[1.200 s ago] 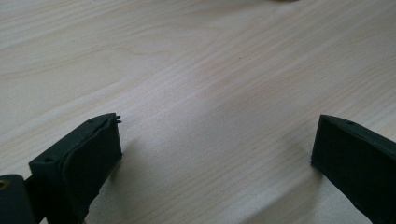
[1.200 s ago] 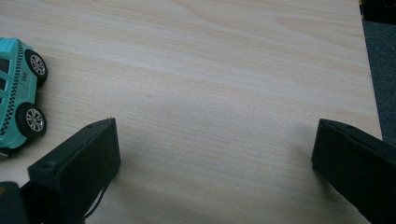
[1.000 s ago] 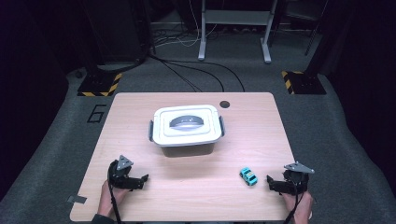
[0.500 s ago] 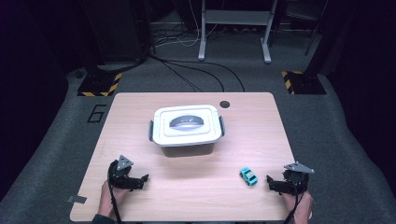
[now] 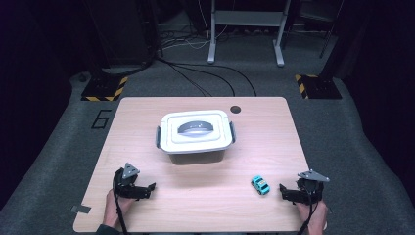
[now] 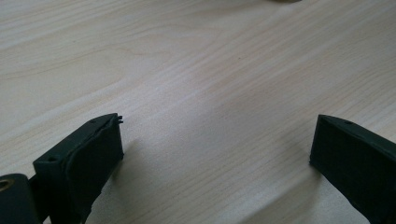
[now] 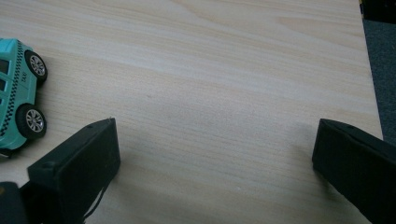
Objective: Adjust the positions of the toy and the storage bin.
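both grippers parked low on the table (image 5: 147, 112), one in each lower corner of the high view. left gripper (image 5: 147, 190) sits lower left, resting on the wood, held by a hand (image 5: 115, 209) coming in from the bottom edge. in the left gripper view its jaws stand wide apart with bare wood grain between them.

right gripper (image 5: 285, 192) sits lower right, near the table's right edge, held by the other hand (image 5: 310, 215). its jaws are also spread wide in the right gripper view, with plain tabletop in the gap.

teal toy car (image 5: 261, 185) lies on the table just beside the right gripper, to its left in the high view, not touching it as far as i can tell. in the right gripper view the car (image 7: 16, 93) is at the left edge of frame, just beyond the left-hand jaw, outside the gap. checker stripe along its side, two wheels visible.

white lidded box (image 5: 195, 134) sits centre frame in the high view, slightly above the middle of the table, well apart from both grippers and the car. lid is on, with a grey handle (image 5: 195, 128) lying flat in its top and grey latches at the left and right sides.

small dark round hole (image 5: 235, 109) in the tabletop, upper right of the box.
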Demonstrator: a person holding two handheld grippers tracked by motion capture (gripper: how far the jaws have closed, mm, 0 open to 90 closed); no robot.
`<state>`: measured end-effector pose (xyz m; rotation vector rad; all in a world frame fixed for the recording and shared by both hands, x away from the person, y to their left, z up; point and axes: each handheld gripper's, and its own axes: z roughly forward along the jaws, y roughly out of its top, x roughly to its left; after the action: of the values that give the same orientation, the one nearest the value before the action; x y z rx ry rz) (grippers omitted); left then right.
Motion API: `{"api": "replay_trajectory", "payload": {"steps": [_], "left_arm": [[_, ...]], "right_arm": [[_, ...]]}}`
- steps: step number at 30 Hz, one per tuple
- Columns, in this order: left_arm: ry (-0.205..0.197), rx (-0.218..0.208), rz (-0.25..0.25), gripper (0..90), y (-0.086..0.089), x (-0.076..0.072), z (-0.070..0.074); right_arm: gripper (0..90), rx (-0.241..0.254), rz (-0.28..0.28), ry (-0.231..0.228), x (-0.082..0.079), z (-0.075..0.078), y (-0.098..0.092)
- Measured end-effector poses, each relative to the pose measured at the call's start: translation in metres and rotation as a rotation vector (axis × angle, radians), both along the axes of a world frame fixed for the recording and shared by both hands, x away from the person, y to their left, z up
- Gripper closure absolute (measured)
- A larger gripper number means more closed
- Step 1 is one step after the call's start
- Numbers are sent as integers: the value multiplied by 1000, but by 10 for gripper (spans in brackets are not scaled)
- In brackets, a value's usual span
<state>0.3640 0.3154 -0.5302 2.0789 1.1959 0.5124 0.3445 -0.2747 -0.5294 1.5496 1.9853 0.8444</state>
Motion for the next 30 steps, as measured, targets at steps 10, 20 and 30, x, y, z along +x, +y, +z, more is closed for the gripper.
{"api": "replay_trajectory", "payload": {"steps": [10,20,30], "left_arm": [[-36,-65,-27,32,-1,4,25],[-96,-94,-123,40,-13,13,74],[-129,-72,-192,41,-31,29,105]], "right_arm": [[3,2,-3,1,0,0,0],[4,2,-2,1,0,0,0],[4,3,-3,1,0,0,0]]}}
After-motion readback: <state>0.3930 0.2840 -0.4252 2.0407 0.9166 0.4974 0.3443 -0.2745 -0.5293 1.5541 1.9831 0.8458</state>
